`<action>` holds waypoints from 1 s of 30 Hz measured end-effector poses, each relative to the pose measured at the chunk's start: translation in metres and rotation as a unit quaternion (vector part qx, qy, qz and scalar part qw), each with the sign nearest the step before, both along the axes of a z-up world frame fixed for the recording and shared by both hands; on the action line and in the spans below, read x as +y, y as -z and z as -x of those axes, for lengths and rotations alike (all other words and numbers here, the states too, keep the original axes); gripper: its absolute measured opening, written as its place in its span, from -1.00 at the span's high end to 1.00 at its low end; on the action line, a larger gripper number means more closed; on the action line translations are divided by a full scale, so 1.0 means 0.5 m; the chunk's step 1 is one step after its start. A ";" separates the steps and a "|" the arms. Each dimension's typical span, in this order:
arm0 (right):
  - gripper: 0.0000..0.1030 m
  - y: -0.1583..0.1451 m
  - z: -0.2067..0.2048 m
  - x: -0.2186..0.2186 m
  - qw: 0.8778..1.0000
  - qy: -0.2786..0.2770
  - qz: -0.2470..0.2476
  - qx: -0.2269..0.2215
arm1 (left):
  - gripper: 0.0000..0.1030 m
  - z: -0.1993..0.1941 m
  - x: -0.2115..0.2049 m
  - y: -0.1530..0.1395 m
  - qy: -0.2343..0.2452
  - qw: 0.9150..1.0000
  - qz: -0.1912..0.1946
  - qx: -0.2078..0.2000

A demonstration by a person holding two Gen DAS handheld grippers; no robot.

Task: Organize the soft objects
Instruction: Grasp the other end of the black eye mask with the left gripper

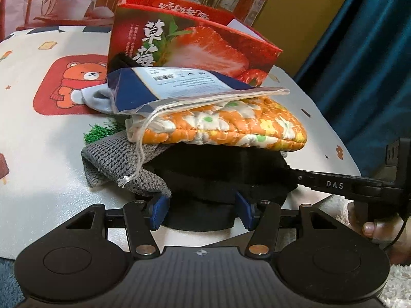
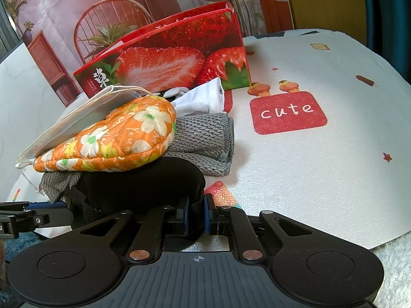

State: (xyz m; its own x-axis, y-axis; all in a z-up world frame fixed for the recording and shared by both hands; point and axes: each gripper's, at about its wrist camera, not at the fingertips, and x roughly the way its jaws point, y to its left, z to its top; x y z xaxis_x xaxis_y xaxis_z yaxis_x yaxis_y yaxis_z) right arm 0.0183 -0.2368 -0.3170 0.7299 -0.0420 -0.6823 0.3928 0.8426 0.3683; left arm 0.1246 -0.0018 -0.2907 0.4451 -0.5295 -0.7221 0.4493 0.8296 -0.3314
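A printed backdrop (image 2: 108, 25) of a reddish room with a chair and potted plants fills the top of the frame. A teal curtain (image 1: 359, 64) hangs at right beside a yellow wall (image 1: 295, 12). White fluffy carpet (image 2: 395, 269) shows at lower right.

Clearance and obstructions around the pile

A stacked pile is occupying the mat (image 2: 321, 169) from 9 to 12 o'clock in the right wrist view: the black pad (image 2: 143, 187) is sitting lowest, the grey knitted cloth (image 2: 205, 138) is lying beside and under it, and the orange floral mitt (image 2: 120, 136) is resting on top with a plastic pouch (image 1: 179, 87) lying over it. The strawberry box (image 2: 174, 59) is standing upright behind the pile at 12 o'clock, blocking passage there. Open mat is extending from 1 to 4 o'clock in the right wrist view, around the red "cute" patch (image 2: 289, 113). In the left wrist view, open mat is lying at 9 to 10 o'clock, over the bear print (image 1: 74, 84).
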 end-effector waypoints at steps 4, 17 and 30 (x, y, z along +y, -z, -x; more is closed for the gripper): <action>0.79 0.000 0.000 0.000 1.000 0.000 0.000 0.000 | -0.11 0.002 0.006 -0.007 -0.013 1.000 0.005 -0.021; 0.79 0.004 -0.001 -0.002 1.000 -0.003 -0.002 0.001 | -0.01 -0.070 0.020 0.005 -0.094 0.995 -0.018 -0.034; 0.78 0.006 -0.005 0.001 1.000 -0.006 0.000 0.004 | 0.00 -0.203 0.065 0.000 -0.187 0.982 0.034 0.012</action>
State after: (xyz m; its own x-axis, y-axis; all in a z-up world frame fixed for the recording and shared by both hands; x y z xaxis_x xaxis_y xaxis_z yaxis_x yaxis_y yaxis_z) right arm 0.0207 -0.2361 -0.3199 0.7251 -0.0334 -0.6878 0.3850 0.8478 0.3647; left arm 0.2259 0.0306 -0.2905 0.6004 -0.3799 -0.7037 0.1095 0.9107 -0.3983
